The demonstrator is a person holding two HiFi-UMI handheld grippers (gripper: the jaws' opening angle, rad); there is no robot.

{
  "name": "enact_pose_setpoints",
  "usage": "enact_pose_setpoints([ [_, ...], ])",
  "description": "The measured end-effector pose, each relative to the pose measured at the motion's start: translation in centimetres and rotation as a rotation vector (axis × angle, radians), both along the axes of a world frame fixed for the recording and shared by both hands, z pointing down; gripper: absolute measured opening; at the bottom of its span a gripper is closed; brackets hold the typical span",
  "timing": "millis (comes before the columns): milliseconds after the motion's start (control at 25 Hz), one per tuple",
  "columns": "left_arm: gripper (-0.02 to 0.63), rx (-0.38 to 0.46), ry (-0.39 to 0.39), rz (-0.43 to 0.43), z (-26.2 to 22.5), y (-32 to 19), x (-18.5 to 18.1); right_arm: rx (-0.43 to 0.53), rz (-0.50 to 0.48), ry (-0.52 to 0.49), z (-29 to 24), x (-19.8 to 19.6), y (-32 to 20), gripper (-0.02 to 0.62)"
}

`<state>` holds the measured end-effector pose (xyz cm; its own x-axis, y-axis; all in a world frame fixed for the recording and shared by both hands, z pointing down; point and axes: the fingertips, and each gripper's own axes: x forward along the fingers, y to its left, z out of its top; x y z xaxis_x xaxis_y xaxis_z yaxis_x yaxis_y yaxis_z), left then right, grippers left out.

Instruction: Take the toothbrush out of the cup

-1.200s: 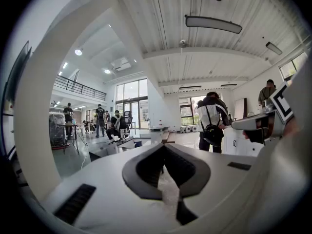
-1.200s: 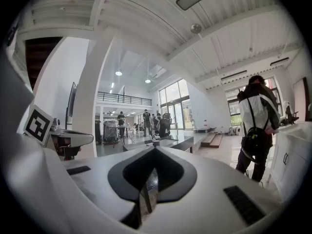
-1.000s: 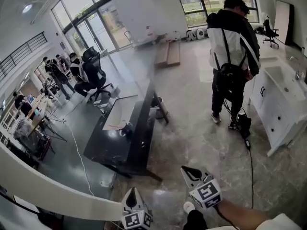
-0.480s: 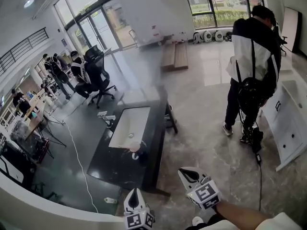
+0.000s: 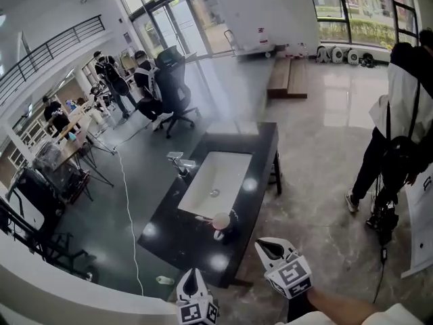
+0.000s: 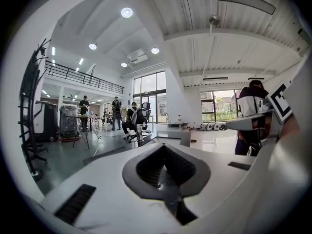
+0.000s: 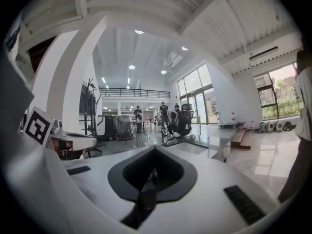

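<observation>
A pale cup (image 5: 221,222) stands on the black counter (image 5: 169,232), just in front of the white sink basin (image 5: 216,180). A toothbrush (image 5: 203,218) leans out of the cup to the left. At the bottom of the head view my left gripper (image 5: 191,275) and my right gripper (image 5: 266,245) hang over the floor, well short of the counter. Both point toward it, and both are shut with nothing in them. The left gripper view shows the left gripper's (image 6: 163,149) jaws meeting, and the right gripper view shows the same for the right gripper (image 7: 155,153). Neither gripper view shows the cup.
A faucet (image 5: 180,162) sits on the counter's left side. A person in black and white (image 5: 399,134) stands on the floor at the right, beside a white cabinet (image 5: 425,215). An office chair (image 5: 173,87) and several people at tables (image 5: 74,124) are far left.
The head view has come closer to the counter, so the sink and cup now sit nearer and more central. The standing person has slid to the right edge. Both grippers stay shut.
</observation>
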<state>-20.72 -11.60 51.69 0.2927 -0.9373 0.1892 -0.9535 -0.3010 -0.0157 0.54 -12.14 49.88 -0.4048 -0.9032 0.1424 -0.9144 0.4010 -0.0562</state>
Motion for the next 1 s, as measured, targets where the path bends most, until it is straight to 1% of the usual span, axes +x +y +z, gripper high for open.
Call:
enact_pose_setpoints([
  [120, 0.017, -0.018, -0.011, -0.063, 0.2, -2.8, 0.3, -0.008, -0.066, -0.013, 0.4, 0.1, -4.5, -0.008],
  [240, 0.017, -0.021, -0.009, -0.171, 1.2, -5.9, -0.4, -0.026, -0.171, -0.023, 1.2, -0.5, -9.7, -0.008],
  [360, 0.017, -0.042, 0.008, -0.276, 1.4, -9.6, -0.4, -0.047, -0.284, -0.033, 1.5, -1.5, -15.7, -0.008],
  [440, 0.017, -0.053, 0.026, -0.337, 1.5, -11.4, -0.1, -0.055, -0.354, -0.036, 1.7, -2.2, -18.7, -0.008],
  [520, 0.017, -0.064, 0.043, -0.379, 1.8, -12.7, 0.3, -0.066, -0.396, -0.040, 2.0, -2.5, -21.0, -0.008],
  [640, 0.017, -0.087, 0.050, -0.414, 2.5, -13.9, 0.6, -0.095, -0.437, -0.053, 2.8, -3.1, -23.2, -0.008],
  [760, 0.017, -0.114, 0.066, -0.438, 3.6, -14.6, 0.8, -0.109, -0.483, -0.047, 3.5, -4.1, -24.4, -0.008],
  [920, 0.017, -0.146, 0.087, -0.437, 5.0, -15.2, 1.5, -0.128, -0.504, -0.046, 4.2, -4.6, -25.1, -0.008],
  [1000, 0.017, -0.166, 0.125, -0.430, 5.8, -15.5, 2.0, -0.134, -0.510, -0.039, 4.6, -4.7, -25.3, -0.008],
])
